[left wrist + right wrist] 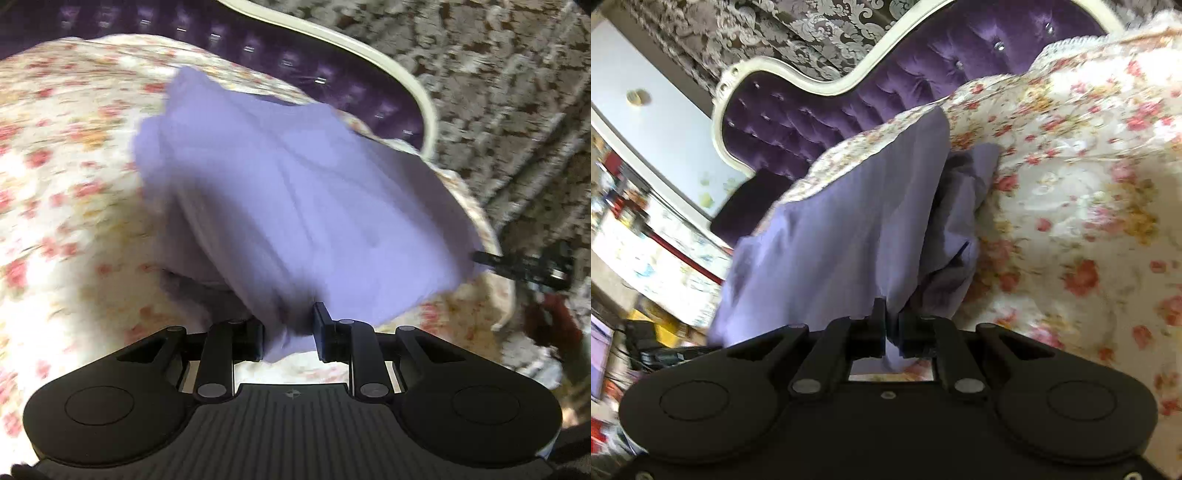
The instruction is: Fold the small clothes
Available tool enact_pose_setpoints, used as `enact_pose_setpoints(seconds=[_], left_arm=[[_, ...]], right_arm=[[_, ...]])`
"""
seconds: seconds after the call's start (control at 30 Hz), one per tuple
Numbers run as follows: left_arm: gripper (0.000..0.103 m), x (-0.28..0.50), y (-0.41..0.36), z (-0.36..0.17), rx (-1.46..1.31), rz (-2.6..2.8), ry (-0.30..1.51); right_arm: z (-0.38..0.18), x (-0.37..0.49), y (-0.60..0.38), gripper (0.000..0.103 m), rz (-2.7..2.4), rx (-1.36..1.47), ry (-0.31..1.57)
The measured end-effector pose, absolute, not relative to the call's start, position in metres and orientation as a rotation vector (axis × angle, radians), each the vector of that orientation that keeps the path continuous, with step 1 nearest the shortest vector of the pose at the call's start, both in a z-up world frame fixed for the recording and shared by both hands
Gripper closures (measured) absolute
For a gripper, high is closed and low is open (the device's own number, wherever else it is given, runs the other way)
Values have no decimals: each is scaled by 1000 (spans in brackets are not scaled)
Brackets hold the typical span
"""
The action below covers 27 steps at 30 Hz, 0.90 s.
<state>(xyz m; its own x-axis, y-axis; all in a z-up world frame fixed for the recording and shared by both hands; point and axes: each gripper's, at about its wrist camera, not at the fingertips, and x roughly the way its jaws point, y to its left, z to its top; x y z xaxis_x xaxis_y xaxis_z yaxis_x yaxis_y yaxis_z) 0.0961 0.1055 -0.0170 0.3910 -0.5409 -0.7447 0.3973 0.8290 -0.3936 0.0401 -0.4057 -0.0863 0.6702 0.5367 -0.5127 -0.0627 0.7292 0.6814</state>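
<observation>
Both views motion-blurred; fine detail lost throughout.

Floral bedspread, cream with pink and yellow flowers (62,192) (1082,206): covering the bed, cut off at the left and bottom edges of the left wrist view and at the right edge of the right wrist view.

Purple tufted velvet headboard with curved cream frame (849,110) (332,79): lower part hidden behind the bedspread; top cut off in the left wrist view.

Grey damask-patterned surface (498,85) (820,26): behind the headboard, smeared by blur.

Clutter at the left margin of the right wrist view: colours only, items not identifiable. No container discernible in either view.

Lilac fabric garment (295,206) (842,236): on the bedspread near its edge, lifted and draped from two gripped points. Type of garment not determinable. Inner folds dark and unreadable in the right wrist view; near edge hidden behind the gripper bodies in both views.

Left gripper (289,332): black, jaws narrowed and pinching a bunched fold of the lilac garment; left pad mostly buried in cloth.

Right gripper (892,325): black, jaws pressed nearly together on a thin edge of the same garment. Tip seen at the right margin of the left wrist view, blurred, at the garment's far corner.
</observation>
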Motion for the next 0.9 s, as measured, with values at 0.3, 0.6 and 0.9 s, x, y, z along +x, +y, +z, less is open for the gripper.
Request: enact_pose_setpoints(seconds=[0.3,0.6,0.9], left_arm=[[77,90,117,-25,-182,-424,938],[10,63,85,57,-207,-370,632],[10,112,-23,45,-42,-391,697]], right_arm=[[-91,44,-366,90,205,362,785],[-67,22,-388,16,163,478,604],[-77,31,-393,6,177,657,569]])
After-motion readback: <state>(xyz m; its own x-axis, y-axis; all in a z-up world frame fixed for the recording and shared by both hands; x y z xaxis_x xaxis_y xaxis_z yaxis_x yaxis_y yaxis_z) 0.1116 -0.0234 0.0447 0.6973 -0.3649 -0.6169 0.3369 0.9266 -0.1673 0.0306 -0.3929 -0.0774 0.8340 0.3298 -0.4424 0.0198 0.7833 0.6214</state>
